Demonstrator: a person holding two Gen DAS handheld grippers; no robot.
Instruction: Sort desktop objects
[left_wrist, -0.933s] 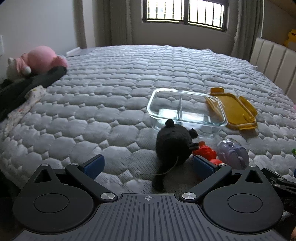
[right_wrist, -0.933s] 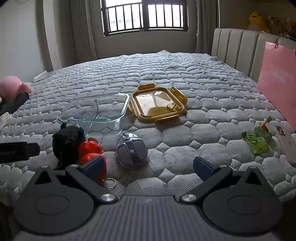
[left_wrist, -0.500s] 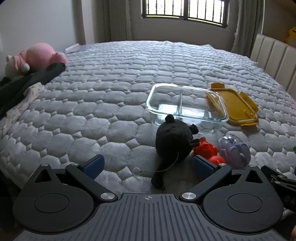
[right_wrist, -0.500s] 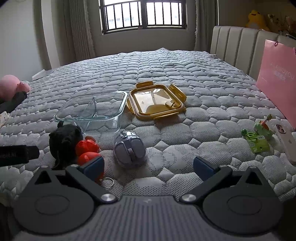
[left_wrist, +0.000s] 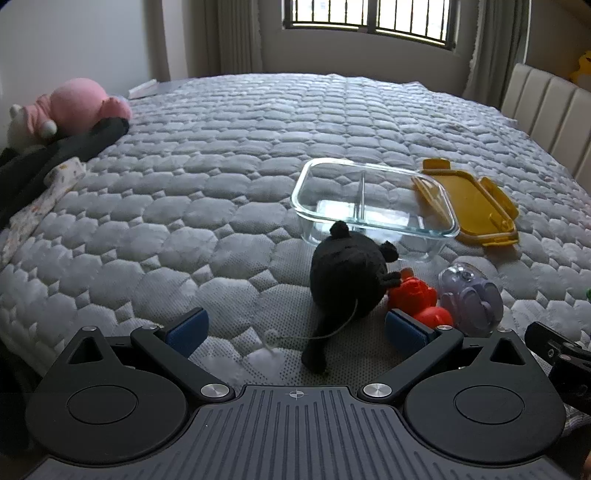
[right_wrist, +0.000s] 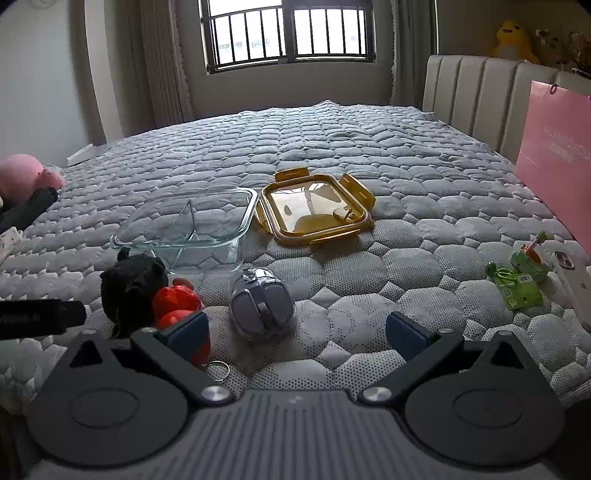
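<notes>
On the quilted bed (left_wrist: 221, 192), the black plush toy (left_wrist: 347, 277) is lying just before the glass container (left_wrist: 373, 206), touching the red toy (left_wrist: 417, 299). The left gripper (left_wrist: 295, 328) is hovering wide around the plush's tail; the right gripper (right_wrist: 295, 328) is gaping wide, empty, near the purple toy (right_wrist: 262, 302).

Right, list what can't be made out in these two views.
- Orange toy: lower part hidden behind the right gripper finger in the right wrist view; behind the black plush in the left.
- Black plush face: turned away in the left wrist view, too dark in the right.
- Green item: label too small to read; in the left wrist view, cut off at the edge.
- White phone: cut off by the right edge.
</notes>
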